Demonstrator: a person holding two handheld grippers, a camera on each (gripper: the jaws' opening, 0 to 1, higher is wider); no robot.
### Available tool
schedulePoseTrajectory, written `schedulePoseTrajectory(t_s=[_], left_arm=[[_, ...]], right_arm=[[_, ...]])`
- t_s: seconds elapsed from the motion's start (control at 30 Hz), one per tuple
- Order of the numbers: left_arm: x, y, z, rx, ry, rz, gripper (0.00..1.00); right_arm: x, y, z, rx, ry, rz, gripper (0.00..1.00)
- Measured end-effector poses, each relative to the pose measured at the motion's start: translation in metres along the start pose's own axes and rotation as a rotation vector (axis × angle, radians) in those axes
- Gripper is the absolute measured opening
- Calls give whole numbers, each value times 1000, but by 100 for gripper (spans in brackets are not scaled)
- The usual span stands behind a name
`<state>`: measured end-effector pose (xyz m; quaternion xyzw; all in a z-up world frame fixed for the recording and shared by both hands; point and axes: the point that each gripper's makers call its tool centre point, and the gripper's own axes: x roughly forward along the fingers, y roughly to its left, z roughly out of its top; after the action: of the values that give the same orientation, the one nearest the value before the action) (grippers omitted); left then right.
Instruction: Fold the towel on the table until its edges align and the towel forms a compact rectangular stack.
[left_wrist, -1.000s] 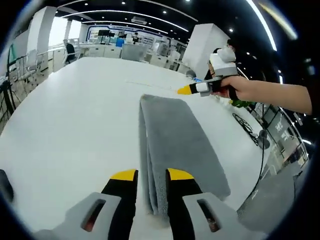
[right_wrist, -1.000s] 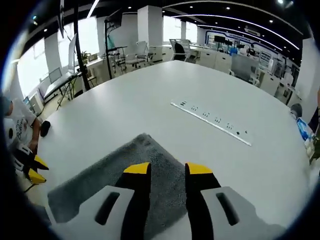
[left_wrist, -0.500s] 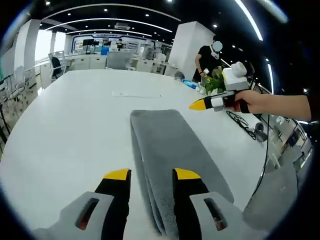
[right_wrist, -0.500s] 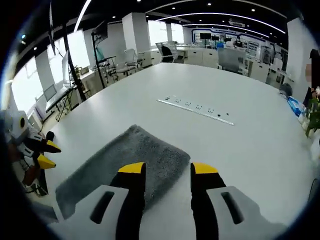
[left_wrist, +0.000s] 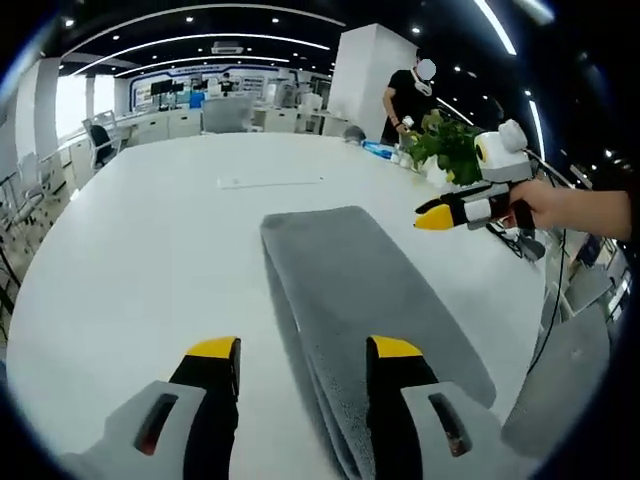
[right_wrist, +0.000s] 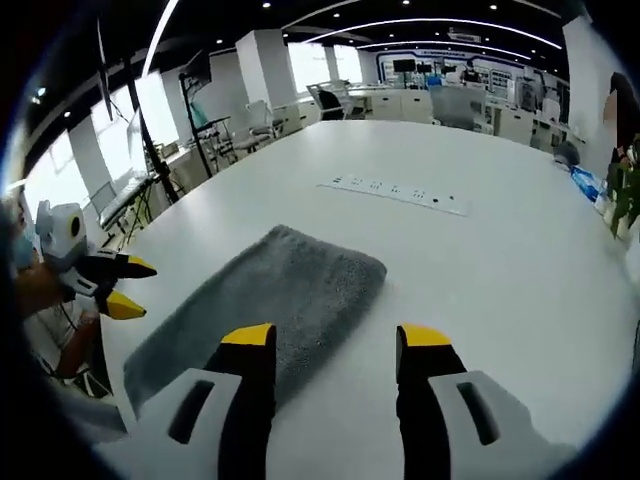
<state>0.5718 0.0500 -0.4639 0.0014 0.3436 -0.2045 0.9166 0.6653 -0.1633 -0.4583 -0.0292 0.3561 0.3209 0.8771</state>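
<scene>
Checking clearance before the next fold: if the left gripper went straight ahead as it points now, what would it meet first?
Probably the folded grey towel: the open left gripper has it lying just ahead between its jaws on the white table. Depth is uncertain.

Left gripper view sits low over the table (left_wrist: 120, 240) at one short end of the folded towel (left_wrist: 350, 290), looking along its length w/ the right gripper (left_wrist: 432, 216) opposite. Right gripper view faces back from the far end, slightly higher, catching the left gripper (right_wrist: 132, 287). Both share towel, table, power strip (right_wrist: 392, 193).
</scene>
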Motion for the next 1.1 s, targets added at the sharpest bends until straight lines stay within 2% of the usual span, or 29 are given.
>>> schedulePoseTrajectory(t_s=[0.23, 0.4, 0.47, 0.57, 0.63, 0.77, 1.1], left_arm=[[13, 1, -7, 10, 38, -5, 52], [24, 4, -9, 3, 37, -4, 52], [27, -2, -8, -3, 41, -4, 52], [33, 4, -10, -19, 39, 4, 51], [36, 5, -6, -32, 8, 13, 48], [38, 3, -6, -48, -2, 28, 44], [49, 0, -13, -65, -17, 8, 32]], right_arm=[[-4, 5, -16, 28, 16, -9, 45], [-2, 12, -32, 50, 36, 1, 44], [-2, 13, -37, 40, 44, -12, 44], [4, 11, -43, 14, 43, -35, 44], [2, 17, -45, 29, 42, -35, 45], [4, 34, -52, 35, 56, -4, 43], [9, 47, -61, 55, 58, 16, 36]])
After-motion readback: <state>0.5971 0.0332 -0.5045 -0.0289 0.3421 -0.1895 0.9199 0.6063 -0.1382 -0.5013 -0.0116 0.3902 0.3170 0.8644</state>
